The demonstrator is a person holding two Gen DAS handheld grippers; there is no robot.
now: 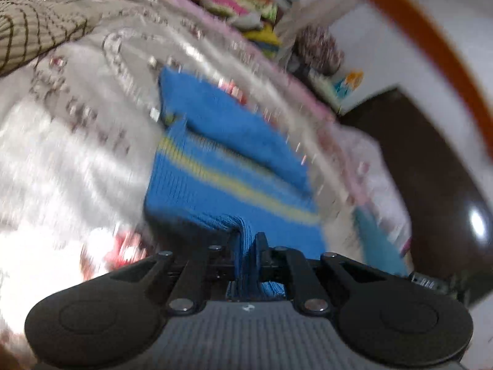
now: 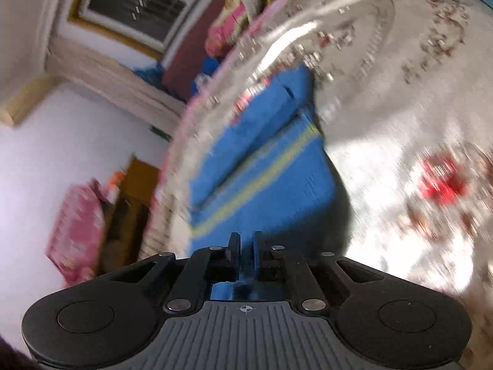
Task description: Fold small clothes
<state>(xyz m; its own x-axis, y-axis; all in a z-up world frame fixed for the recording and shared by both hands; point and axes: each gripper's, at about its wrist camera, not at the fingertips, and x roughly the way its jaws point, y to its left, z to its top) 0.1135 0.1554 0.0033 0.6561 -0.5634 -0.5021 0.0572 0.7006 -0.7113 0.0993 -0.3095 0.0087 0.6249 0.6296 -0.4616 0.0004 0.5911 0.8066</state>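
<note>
Left wrist view first: your left gripper [image 1: 248, 240] is clamped down on a bunched-up edge of the blue knit garment [image 1: 228, 160], with the fabric squeezed into a ridge between the two fingers and spilling back toward the camera. Past that, the garment stretches away across the bedspread [image 1: 77, 154], a pale cover with a floral print, and you can see a yellow stripe [image 1: 234, 182] running across the knit and a folded-over layer on its far part. Everything's pretty motion-blurred. Farther back there's a pile of colourful clothes [image 1: 234, 3] at the far side of the bed.

Over on the right wrist view, your right gripper [image 2: 246, 240] is pinched nearly closed too, with blue cloth sitting in the thin gap between the fingers, so it's got the near edge of the same garment [image 2: 265, 166]. The sweater lies on the bedspread [image 2: 400, 123] ahead, slightly tilted in frame. Way off behind it is a window [image 2: 135, 9] in the wall.
</note>
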